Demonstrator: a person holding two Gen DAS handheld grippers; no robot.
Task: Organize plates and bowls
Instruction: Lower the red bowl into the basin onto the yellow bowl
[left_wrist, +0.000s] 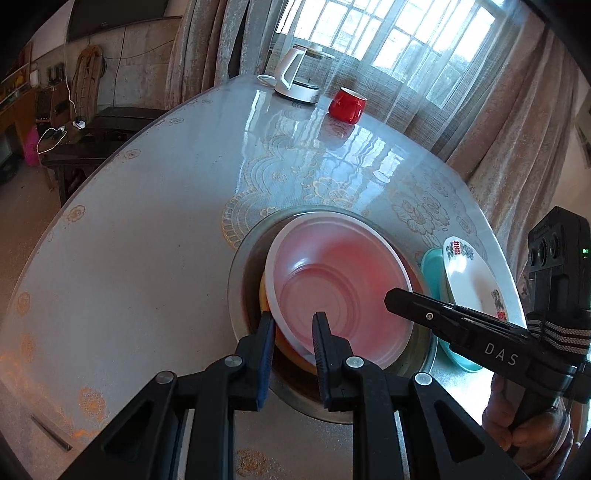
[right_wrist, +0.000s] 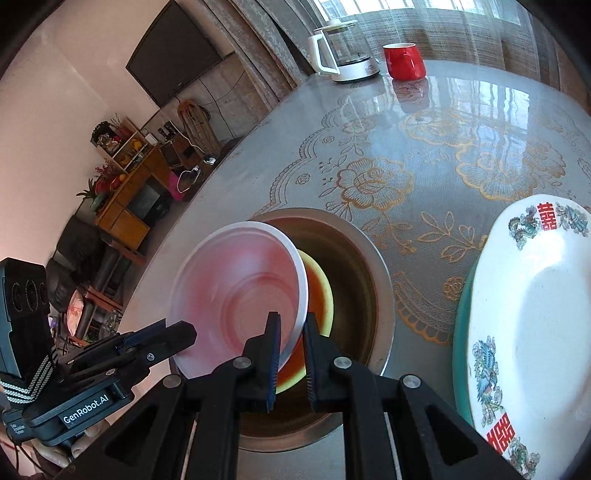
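Note:
A translucent pink plastic bowl (left_wrist: 343, 284) (right_wrist: 240, 291) is tilted above a steel basin (left_wrist: 240, 295) (right_wrist: 369, 266) that holds a yellow bowl (right_wrist: 321, 291) (left_wrist: 264, 299). My left gripper (left_wrist: 293, 325) has a finger on each side of the pink bowl's near rim. My right gripper (right_wrist: 291, 332) (left_wrist: 391, 299) clamps the rim on the opposite side. A white plate with red and green decoration (right_wrist: 535, 314) (left_wrist: 476, 284) lies on a teal plate (right_wrist: 460, 332) (left_wrist: 432, 269) to the right of the basin.
A round table with a lace-pattern cover (left_wrist: 147, 240) (right_wrist: 443, 155). At its far edge stand a white and glass kettle (left_wrist: 299, 74) (right_wrist: 343, 51) and a red mug (left_wrist: 347, 105) (right_wrist: 404, 61). Curtains and a window lie behind; furniture stands to the left.

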